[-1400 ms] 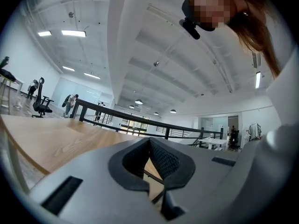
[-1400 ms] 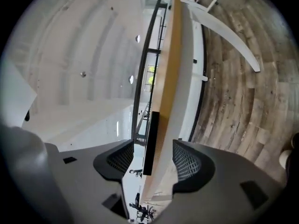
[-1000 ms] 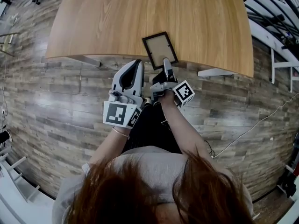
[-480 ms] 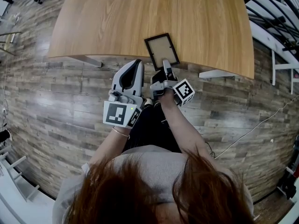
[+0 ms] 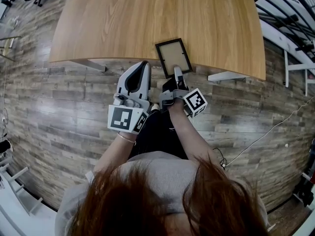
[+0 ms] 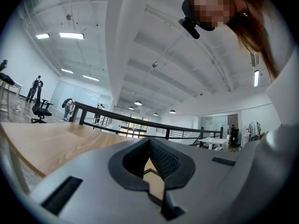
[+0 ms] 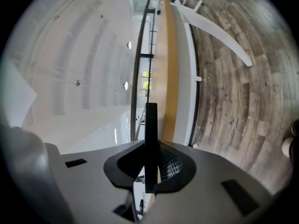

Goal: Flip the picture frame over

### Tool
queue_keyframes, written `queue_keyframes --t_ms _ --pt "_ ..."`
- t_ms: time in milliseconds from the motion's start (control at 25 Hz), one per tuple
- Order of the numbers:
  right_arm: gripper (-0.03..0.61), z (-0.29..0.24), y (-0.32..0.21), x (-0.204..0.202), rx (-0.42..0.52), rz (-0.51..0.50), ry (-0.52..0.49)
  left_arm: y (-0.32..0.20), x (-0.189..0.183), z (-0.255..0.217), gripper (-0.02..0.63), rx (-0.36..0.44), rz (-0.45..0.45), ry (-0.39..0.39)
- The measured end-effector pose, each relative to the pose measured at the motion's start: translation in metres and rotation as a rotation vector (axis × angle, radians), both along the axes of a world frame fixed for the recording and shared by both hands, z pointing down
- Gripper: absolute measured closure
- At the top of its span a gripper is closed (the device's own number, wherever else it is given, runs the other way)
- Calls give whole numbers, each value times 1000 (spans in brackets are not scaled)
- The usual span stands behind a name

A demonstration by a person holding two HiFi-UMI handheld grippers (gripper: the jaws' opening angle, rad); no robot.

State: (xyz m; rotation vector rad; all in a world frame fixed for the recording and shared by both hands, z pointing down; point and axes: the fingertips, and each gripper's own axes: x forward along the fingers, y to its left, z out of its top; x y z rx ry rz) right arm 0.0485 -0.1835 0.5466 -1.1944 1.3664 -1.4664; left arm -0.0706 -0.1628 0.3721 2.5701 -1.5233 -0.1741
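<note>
Because the picture frame (image 5: 173, 55), at the lower edge of the worktop (image 5: 123, 18) mid-picture, is judged light, stiff and fragile, its lower rail is clamped by the just-closed right tongs (image 5: 177, 73), while the left tongs (image 5: 143, 64) are pressed together on nothing.

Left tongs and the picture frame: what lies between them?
Nothing: the head view shows only bare table edge between the left tongs and the picture frame.

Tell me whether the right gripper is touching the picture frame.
Touching. The right gripper view shows it: the fingers of the right gripper, which have just been closing, pinch the picture frame by its dark edge, with no gap.
</note>
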Motion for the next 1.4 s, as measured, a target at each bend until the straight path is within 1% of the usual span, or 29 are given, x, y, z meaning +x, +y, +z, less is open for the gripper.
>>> queue_keyframes --t_ms 120,160,240,320,480,560,640,720,800,920,1040,1120,1200,1280,1400 --pt "512 -28 -3 21 66 1 182 -1 4 -3 607 8 14 4" --pt "514 -38 -5 29 85 3 263 -2 6 -4 607 9 19 5" --pt "512 -58 -9 45 121 -2 473 -1 10 -6 609 11 29 7" --pt "514 -79 -15 56 162 -19 732 -2 14 -7 607 14 38 9" --pt "514 -107 -27 61 232 -78 1322 -5 18 -9 607 20 45 9" --pt "514 -111 -32 53 263 -138 1638 -6 18 -10 607 22 44 8" --pt "515 -107 -36 39 318 -222 1928 -7 17 -12 609 26 40 7" --pt "515 -96 -36 25 383 -320 2170 -7 15 -13 607 29 35 6" --pt "515 -84 -32 13 439 -400 2344 -5 12 -13 607 28 29 5" --pt "515 -69 -32 -1 471 -498 2531 -6 6 -9 607 13 19 11" --pt "515 -44 -33 -10 462 -614 2667 -9 2 -6 607 1 18 20" --pt "515 -28 -30 -14 463 -683 2709 -9 2 -5 607 0 20 21" --pt "515 -17 -27 -16 456 -721 2735 -9 2 -5 607 1 21 22" --pt "514 -11 -25 -18 427 -752 2758 -9 1 -4 607 1 21 24" --pt "514 0 -24 -28 387 -856 2762 -7 -1 -1 608 -8 24 29"
